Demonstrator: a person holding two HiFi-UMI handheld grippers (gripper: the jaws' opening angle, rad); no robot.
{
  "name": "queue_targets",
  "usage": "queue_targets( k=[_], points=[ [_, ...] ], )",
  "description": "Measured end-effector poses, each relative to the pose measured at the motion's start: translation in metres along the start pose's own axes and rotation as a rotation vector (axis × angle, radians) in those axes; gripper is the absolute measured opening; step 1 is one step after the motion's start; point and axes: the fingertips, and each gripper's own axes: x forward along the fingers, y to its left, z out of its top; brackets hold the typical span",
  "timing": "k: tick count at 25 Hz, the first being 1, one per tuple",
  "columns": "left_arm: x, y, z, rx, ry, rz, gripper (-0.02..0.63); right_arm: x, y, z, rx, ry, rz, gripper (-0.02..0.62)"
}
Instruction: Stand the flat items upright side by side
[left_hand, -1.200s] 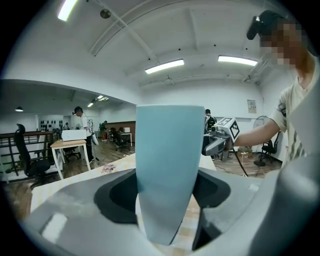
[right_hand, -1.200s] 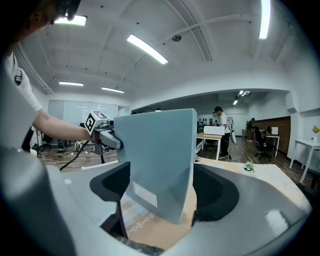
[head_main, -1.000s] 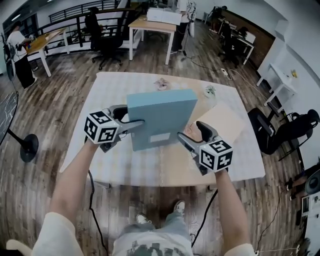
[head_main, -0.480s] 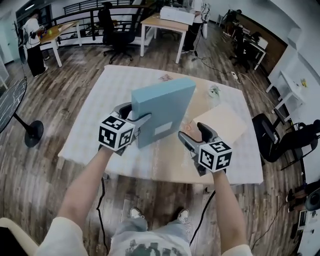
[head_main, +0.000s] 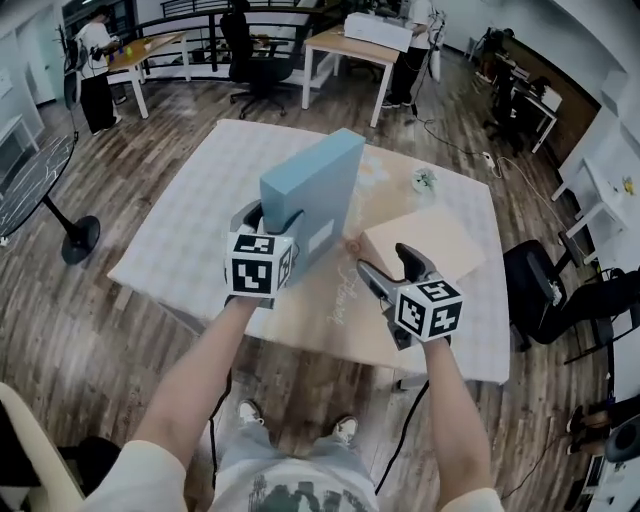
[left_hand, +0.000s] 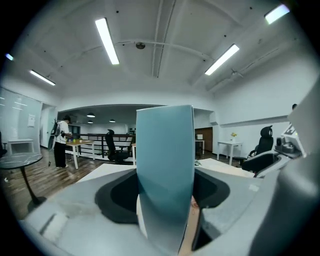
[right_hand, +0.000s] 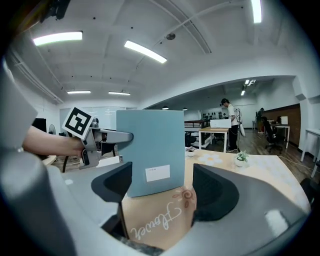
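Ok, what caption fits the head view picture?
Left gripper holds the blue box upright; right gripper hangs open beside it.

Open table (head_main: 190, 230) left of the upright blue box (head_main: 310, 185); tan box (head_main: 430, 245) right.

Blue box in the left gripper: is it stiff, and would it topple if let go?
The blue box is probably stiff: its faces look flat though the left gripper clamps only one end. Tall and thin on a narrow edge, it would probably tip sideways if released. Its smooth cover might slip slightly.
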Motion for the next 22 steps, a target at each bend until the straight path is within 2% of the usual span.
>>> queue_targets(
  k=[8, 13, 17, 22],
  points=[
    [0.012, -0.042, 0.001, -0.036, -0.008, 0.210, 0.316, -0.024, -0.046, 0.004, -0.026, -0.004, 0.059, 0.365],
    [0.020, -0.060, -0.005, -0.062, -0.010, 0.304, 0.316, -0.034, -0.069, 0.006, -0.051, -0.001, 0.099, 0.365],
    [0.027, -0.066, -0.006, -0.089, -0.022, 0.346, 0.324, -0.037, -0.088, 0.003, -0.056, 0.010, 0.111, 0.364],
    [0.025, -0.069, -0.007, -0.067, -0.031, 0.342, 0.328, -0.037, -0.096, 0.001, -0.047, 0.002, 0.133, 0.364]
  ],
)
